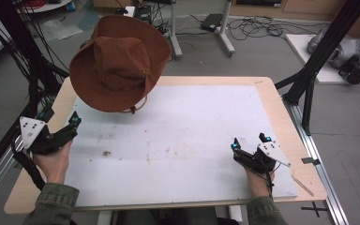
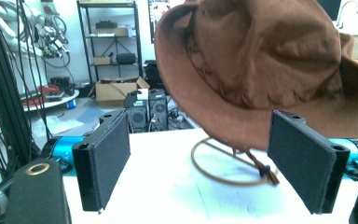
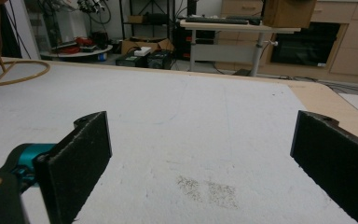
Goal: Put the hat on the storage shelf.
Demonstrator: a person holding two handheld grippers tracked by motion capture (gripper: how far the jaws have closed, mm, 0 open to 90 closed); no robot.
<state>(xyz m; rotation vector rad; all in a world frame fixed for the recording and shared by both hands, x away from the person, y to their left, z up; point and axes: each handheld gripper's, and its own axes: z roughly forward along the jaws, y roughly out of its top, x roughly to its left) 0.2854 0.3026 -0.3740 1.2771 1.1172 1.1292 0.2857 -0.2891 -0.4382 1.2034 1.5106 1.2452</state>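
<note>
A brown wide-brimmed hat rests tilted on a stand at the table's far left. The stand's tan ring base lies on the white mat. My left gripper is at the table's left edge, just short of the hat, open and empty. In the left gripper view the hat looms above and beyond the spread jaws of the left gripper, with the ring base between them farther off. My right gripper sits open near the front right, and the right gripper faces bare mat.
A small dark stain marks the mat near the left gripper, and a speckled patch lies ahead of the right one. Black frame posts stand beside the table's right edge. Cables and equipment lie on the floor beyond.
</note>
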